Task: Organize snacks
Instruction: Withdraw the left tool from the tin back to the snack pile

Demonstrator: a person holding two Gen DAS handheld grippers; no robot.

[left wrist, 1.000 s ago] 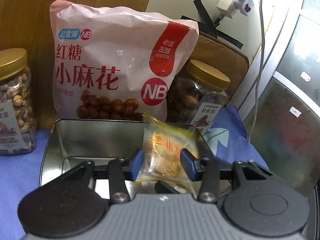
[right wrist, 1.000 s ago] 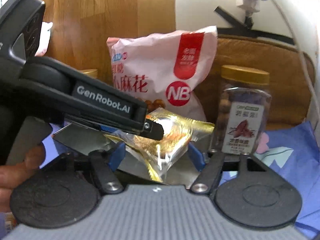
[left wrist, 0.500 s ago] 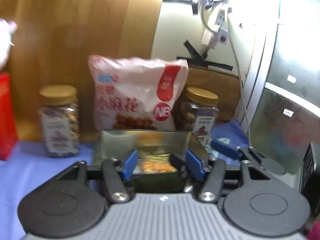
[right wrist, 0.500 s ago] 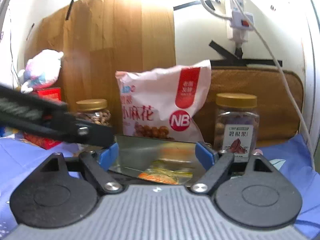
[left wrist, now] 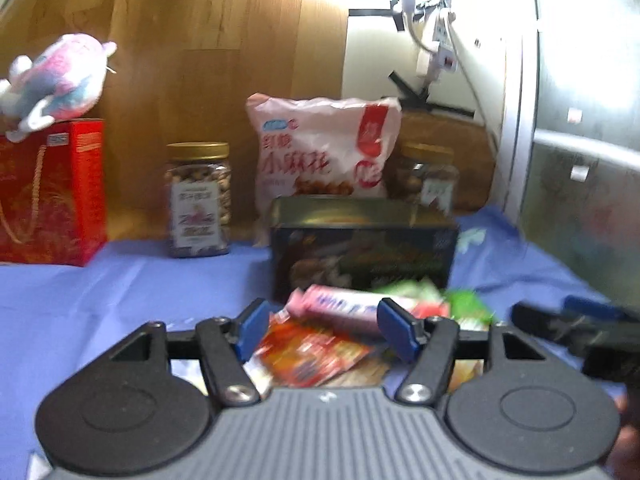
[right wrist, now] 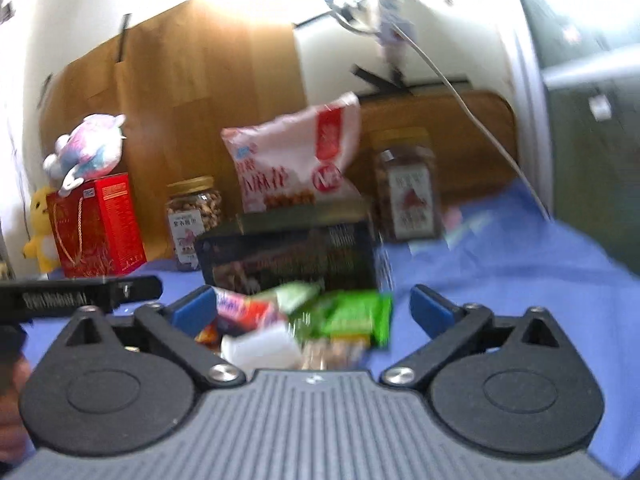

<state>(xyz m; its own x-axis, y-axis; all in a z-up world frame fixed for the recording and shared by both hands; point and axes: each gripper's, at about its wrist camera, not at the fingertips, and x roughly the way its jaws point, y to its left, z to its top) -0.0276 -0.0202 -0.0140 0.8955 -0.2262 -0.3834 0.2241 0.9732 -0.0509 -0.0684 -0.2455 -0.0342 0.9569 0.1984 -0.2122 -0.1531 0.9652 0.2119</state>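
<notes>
An open metal tin stands on the blue cloth; in the right wrist view the tin shows its dark printed side. A pile of small snack packets lies in front of it: a pink bar, a red-orange packet, green packets and a white one. My left gripper is open and empty, just above the near side of the pile. My right gripper is open and empty, wide over the pile. The left gripper's body shows at the left of the right wrist view.
Behind the tin stand a large pink snack bag and two gold-lidded nut jars. A red gift box with a plush toy on it stands at far left. A cable hangs at right.
Both grippers let go of the yellow packet, which now lies in the tin, and pulled back towards me. They now hover over the snack pile in front of the tin.
</notes>
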